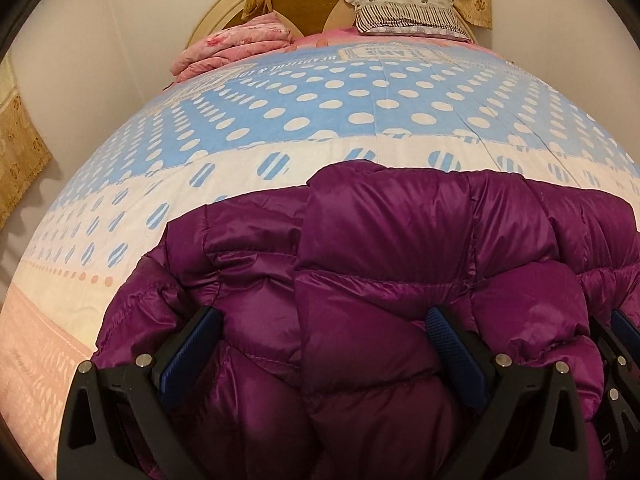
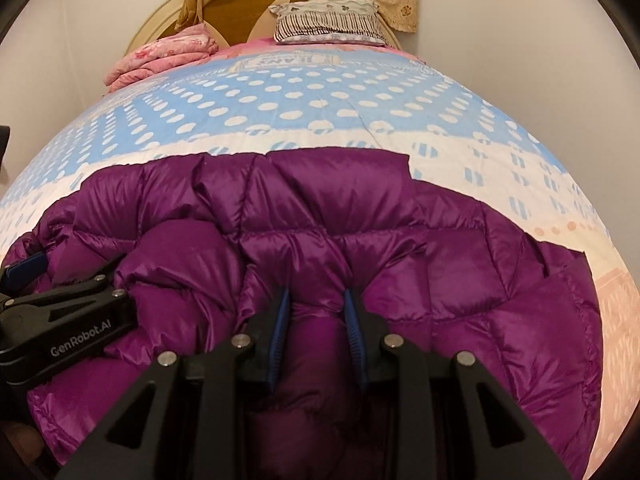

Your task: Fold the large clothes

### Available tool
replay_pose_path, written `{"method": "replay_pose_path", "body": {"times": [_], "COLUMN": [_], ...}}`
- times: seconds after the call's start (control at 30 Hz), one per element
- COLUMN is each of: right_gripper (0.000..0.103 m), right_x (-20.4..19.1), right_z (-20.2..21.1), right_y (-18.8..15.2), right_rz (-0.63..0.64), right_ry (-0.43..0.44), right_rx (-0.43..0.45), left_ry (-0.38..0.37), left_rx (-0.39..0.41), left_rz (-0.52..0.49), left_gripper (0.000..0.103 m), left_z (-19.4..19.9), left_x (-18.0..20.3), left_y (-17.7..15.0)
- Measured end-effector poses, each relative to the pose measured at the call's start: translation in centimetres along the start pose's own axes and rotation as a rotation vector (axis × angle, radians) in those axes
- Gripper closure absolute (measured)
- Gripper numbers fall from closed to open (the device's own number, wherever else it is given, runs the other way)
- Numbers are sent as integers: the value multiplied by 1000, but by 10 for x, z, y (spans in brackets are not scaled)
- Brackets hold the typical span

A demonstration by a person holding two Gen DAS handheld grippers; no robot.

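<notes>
Claws set on purple down jacket [image 1: 360,264]

Right claw [image 2: 316,312] is pinched on a jacket fold; left claw [image 1: 324,336] is spread wide over the jacket on the bed [image 1: 320,96].

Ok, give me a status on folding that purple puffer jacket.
Done: the purple jacket lies on the bed cover, sides apparently folded in. In hand: the right gripper pinches a ridge of jacket at its near edge; the left gripper stands wide open over the fabric, gripping nothing. Left: the left must grip, then fold the near end towards the pillow.
</notes>
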State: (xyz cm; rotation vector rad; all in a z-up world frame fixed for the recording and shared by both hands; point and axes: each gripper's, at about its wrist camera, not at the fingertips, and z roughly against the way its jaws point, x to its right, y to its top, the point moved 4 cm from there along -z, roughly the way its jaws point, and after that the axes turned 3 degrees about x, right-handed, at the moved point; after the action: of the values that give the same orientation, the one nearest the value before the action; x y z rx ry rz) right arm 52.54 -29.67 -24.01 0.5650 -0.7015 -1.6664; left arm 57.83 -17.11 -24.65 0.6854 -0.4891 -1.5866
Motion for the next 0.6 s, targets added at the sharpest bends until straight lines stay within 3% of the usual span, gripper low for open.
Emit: {"method": "replay_pose_path", "body": {"times": [0.6], "right_gripper": [71], "right_x": [-2], "right_z": [-1], "right_y": [1], "right_rz": [23], "right_ry": [-24], "right_rx": [-6], "left_ry": [25], "left_rx": [1], "left_rz": [-19], "left_gripper": [1], "left_z": [0], "left_x": [3], "left_y": [0]}}
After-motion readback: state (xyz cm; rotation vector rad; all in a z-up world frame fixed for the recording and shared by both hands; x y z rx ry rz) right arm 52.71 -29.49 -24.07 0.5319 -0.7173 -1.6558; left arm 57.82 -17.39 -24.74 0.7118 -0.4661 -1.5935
